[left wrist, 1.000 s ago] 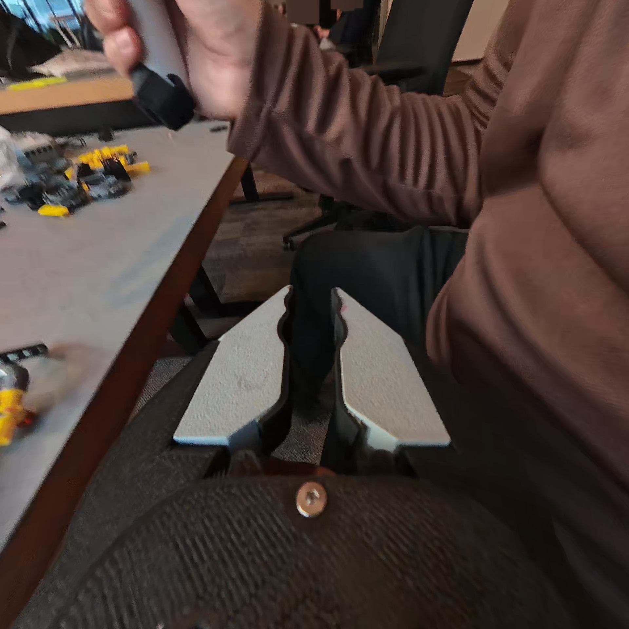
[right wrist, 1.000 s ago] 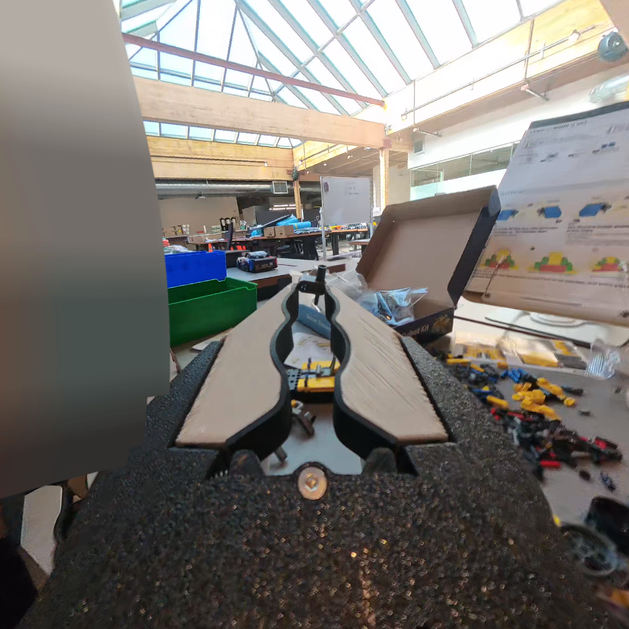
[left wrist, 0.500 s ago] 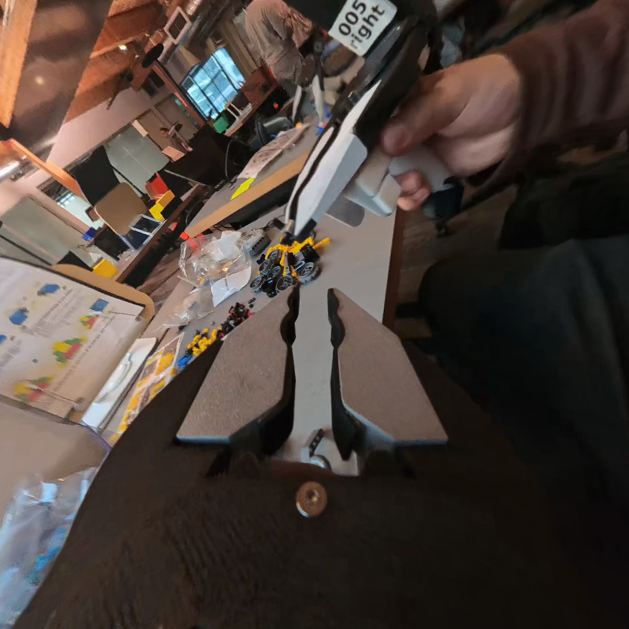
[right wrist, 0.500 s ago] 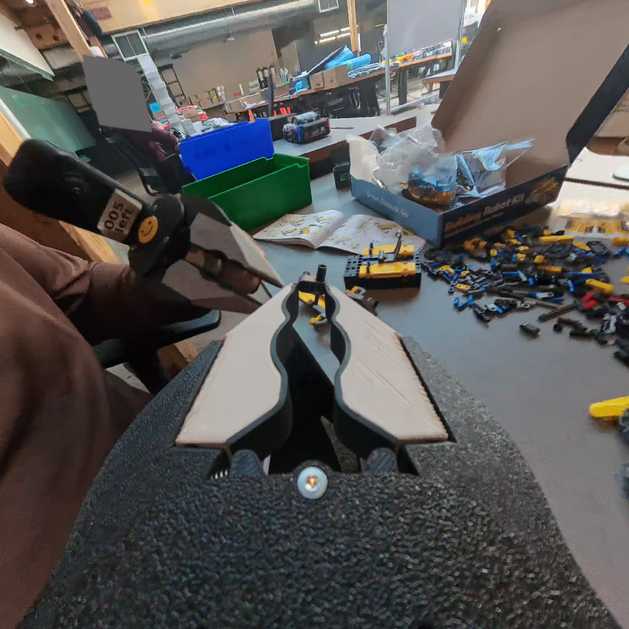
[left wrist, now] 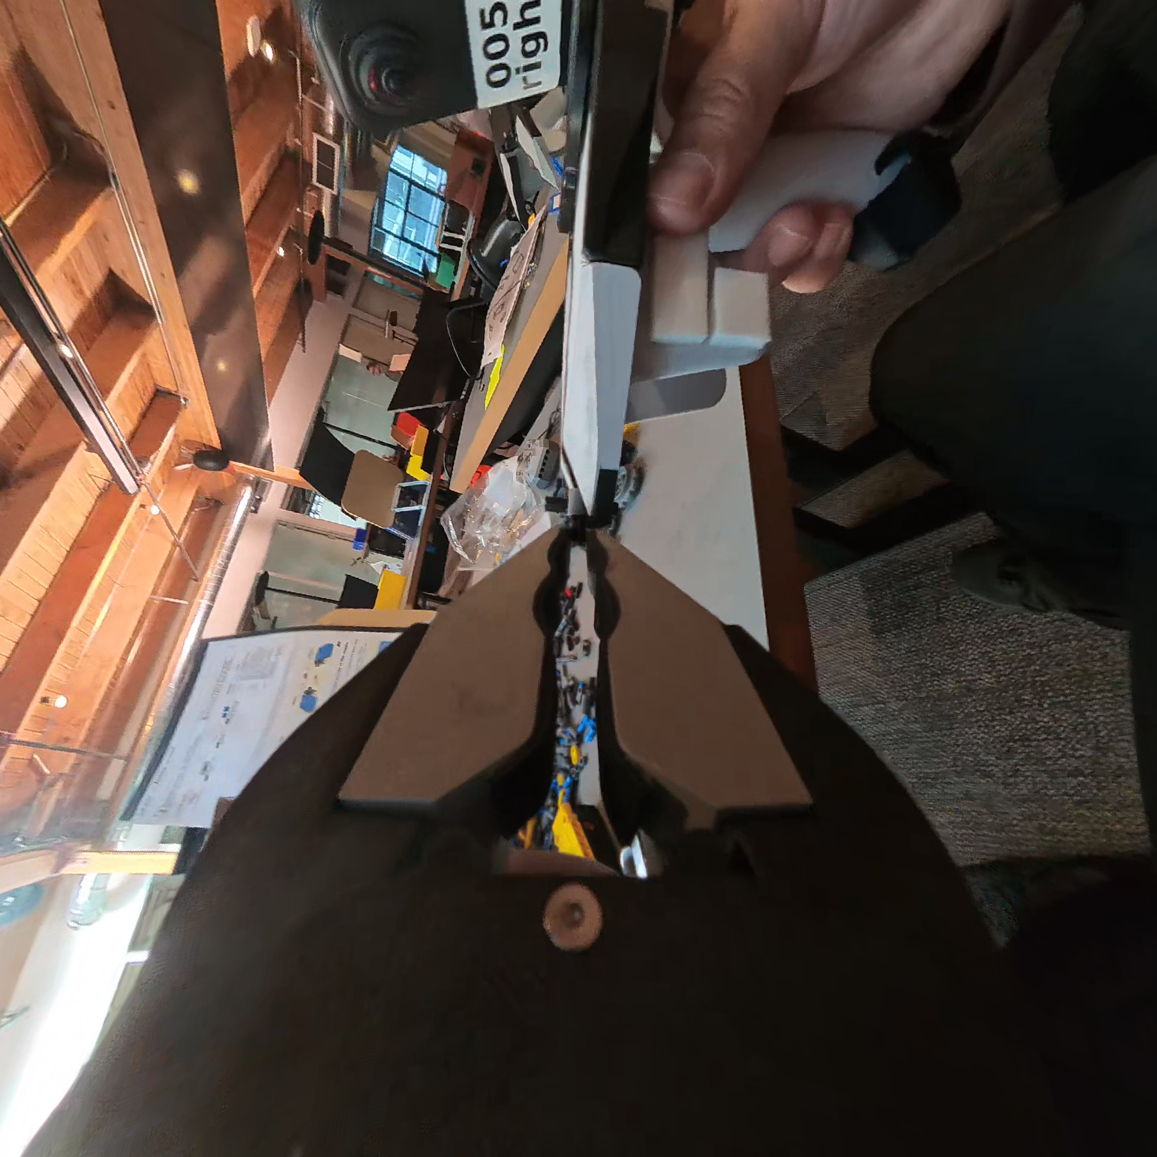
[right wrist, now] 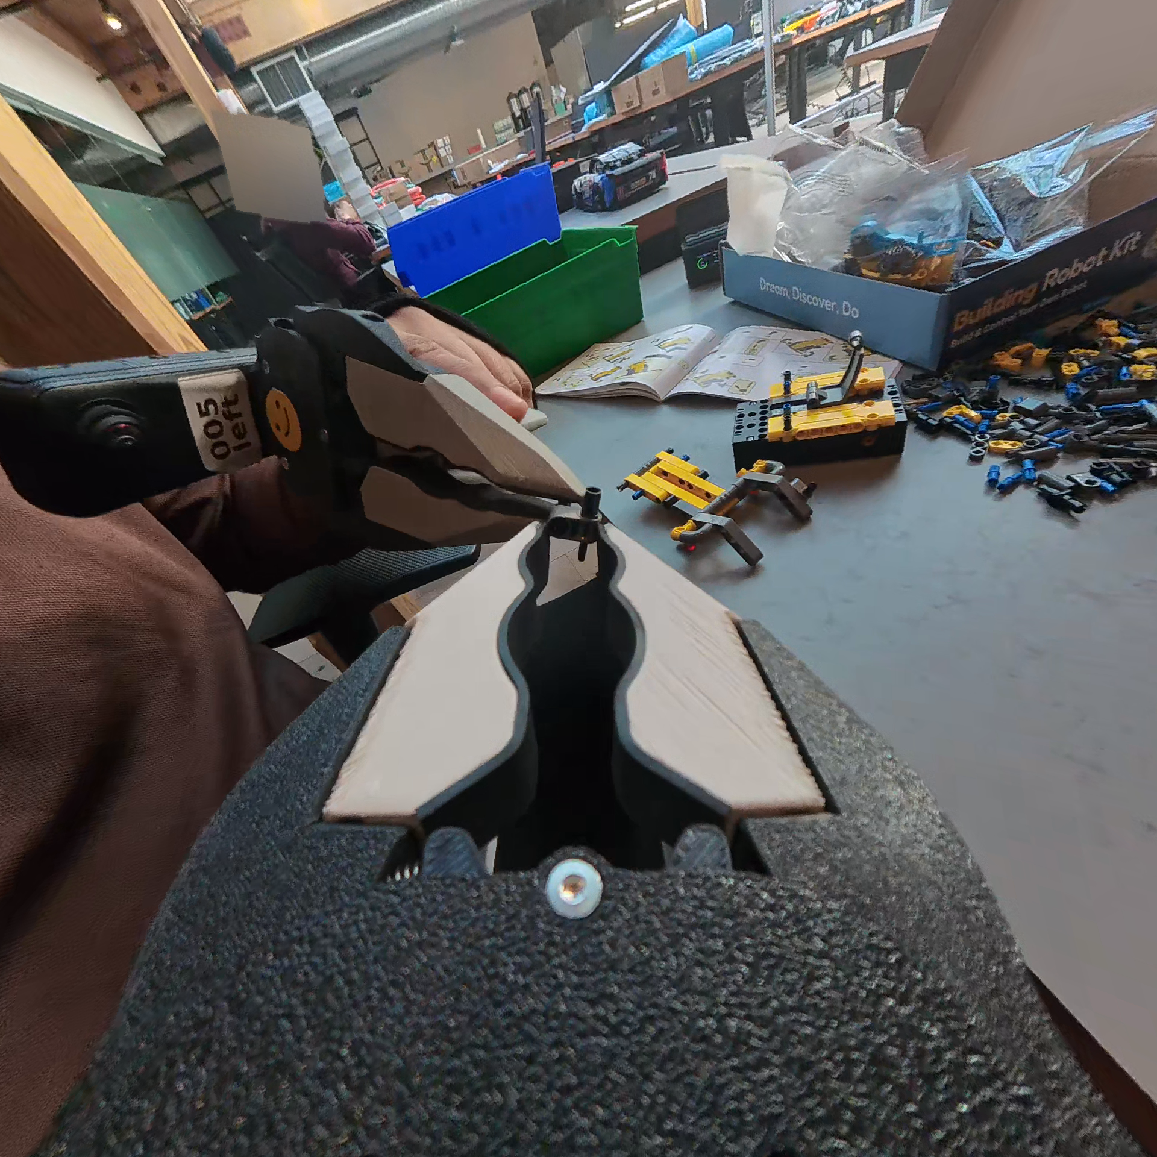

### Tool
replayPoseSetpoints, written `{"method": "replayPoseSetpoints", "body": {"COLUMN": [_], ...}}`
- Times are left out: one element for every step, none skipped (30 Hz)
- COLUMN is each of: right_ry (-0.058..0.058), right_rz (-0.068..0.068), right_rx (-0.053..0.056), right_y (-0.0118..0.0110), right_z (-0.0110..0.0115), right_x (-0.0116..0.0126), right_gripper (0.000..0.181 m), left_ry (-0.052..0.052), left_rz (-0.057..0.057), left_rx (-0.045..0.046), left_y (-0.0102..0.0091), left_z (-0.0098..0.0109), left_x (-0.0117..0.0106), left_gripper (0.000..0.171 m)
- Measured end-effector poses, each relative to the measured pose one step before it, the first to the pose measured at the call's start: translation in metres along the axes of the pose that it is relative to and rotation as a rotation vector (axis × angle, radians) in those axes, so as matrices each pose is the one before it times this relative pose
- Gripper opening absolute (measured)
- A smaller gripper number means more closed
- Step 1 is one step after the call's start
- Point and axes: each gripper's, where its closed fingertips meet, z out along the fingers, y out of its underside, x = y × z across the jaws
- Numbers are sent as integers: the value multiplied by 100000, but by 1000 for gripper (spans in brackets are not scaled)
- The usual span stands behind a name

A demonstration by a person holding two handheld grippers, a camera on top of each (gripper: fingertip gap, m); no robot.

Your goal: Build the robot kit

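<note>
My right gripper (right wrist: 573, 532) is shut on a small black piece (right wrist: 571, 524) with a pin (right wrist: 590, 499) standing up from it, held above the near edge of the dark table (right wrist: 876, 657). My left gripper (right wrist: 579, 496) comes in from the left, and its nearly closed tips meet that piece at the pin. In the left wrist view, the left gripper (left wrist: 579, 535) points at the right gripper (left wrist: 585, 504), tip to tip, with the black piece (left wrist: 579, 518) between them.
On the table lie a small yellow and grey assembly (right wrist: 707, 494), a black and yellow block assembly (right wrist: 820, 426), an open booklet (right wrist: 689, 363), a spread of loose parts (right wrist: 1064, 426) and a blue box (right wrist: 908, 313) of bags. Green (right wrist: 551, 300) and blue (right wrist: 476, 231) bins stand behind. My left and right fingertips are right by each other.
The left gripper swung up from the lap to the right gripper's tips and narrowed its jaws there. The right gripper tilted down over the table edge, still holding the black piece.
</note>
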Motion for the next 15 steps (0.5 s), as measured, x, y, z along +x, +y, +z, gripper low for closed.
{"method": "replayPoseSetpoints", "body": {"right_ry": [-310,-129,168,370,694,738,203,-80,-177,-1101,-3155,-4447,-4709,-4927,-4032], "right_rz": [-712,-1947,-3636,-4967,-5286,-5379,-5344,-4619,-3057,-964,584,1291,1624,1600,1067], "right_rx": [-225,-657,-979,-1204,-1319,-921,-222,2,-257,-380,112,1262,2125,2019,1339], "right_y": [116,167,181,150,122,8,-105,-157,-102,-73,-124,-259,-357,-340,-225], "right_z": [190,174,166,147,118,47,-23,-52,-49,-5,9,-11,-14,12,80], "right_x": [-126,-130,-153,-158,-117,-90,-152,-144,-38,-38,-230,-385,-426,-497,-395], "right_gripper": [11,11,12,12,12,14,15,15,15,15,15,14,14,13,13], "left_ry": [-460,6,735,1329,2057,2188,1378,704,639,246,465,986,914,768,1044], "left_rz": [2525,1244,-495,-1471,-2042,-2553,-2776,-2583,-1910,-472,604,724,617,320,-218], "left_rx": [1357,2168,3151,3957,3203,2725,3260,3631,3056,2368,2253,1946,1458,1672,1795], "left_y": [60,56,53,123,268,227,35,-107,-154,-181,-277,-280,-236,-305,-364], "left_z": [-220,-223,-216,-222,-216,-248,-299,-320,-305,-281,-256,-199,-162,-138,-132], "left_x": [117,159,191,186,170,130,-37,-123,-101,-82,21,124,124,99,105], "left_gripper": [1,1,1,1,1,2,2,2,2,2,2,2,1,1,1]}}
